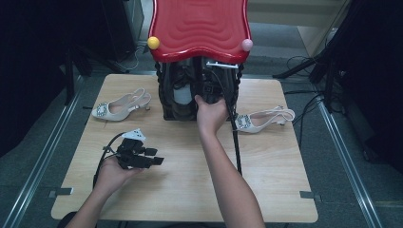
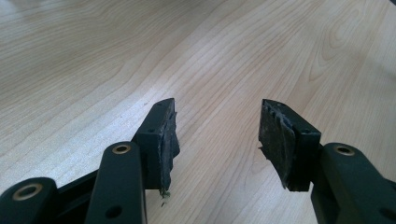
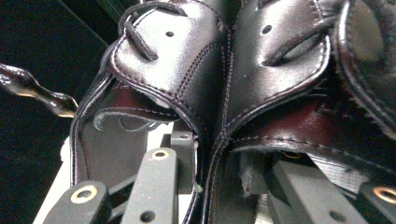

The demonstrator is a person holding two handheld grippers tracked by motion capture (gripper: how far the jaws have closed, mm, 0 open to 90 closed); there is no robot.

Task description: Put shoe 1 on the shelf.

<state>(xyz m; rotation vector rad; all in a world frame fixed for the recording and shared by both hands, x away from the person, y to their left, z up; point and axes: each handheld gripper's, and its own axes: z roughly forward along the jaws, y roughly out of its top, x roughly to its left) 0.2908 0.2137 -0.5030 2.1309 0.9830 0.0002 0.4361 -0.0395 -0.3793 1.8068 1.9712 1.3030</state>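
Boots (image 1: pixel 183 92), a dark leather pair, stand upright under a red chair (image 1: pixel 199 26) at the far edge of the table (image 1: pixel 190 180), and my right tongs (image 1: pixel 209 92) are pushed in among them. In the right gripper view the jaws rise on either side of a stitched leather edge (image 3: pixel 219 116) where the two glossy flaps meet, so the leather sits between them; the tips are hidden behind it, and I cannot tell for sure whether they are clamped on it. My right hand (image 1: pixel 211 114) is just behind the tongs, touching the boots' front.

My left tongs (image 1: pixel 154 156) lie low over the table on my near left, well apart from the boots, held in my left hand (image 1: pixel 111 173). Their jaws stand wide apart with bare wood between the worn pads (image 2: pixel 170 140), gripping nothing.

One pale slingback shoe (image 1: pixel 121 107) with a jewelled buckle lies beyond my left tongs, left of the boots. Its mate (image 1: pixel 261 120) lies just right of my right hand, near the trailing cable (image 1: pixel 236 142).
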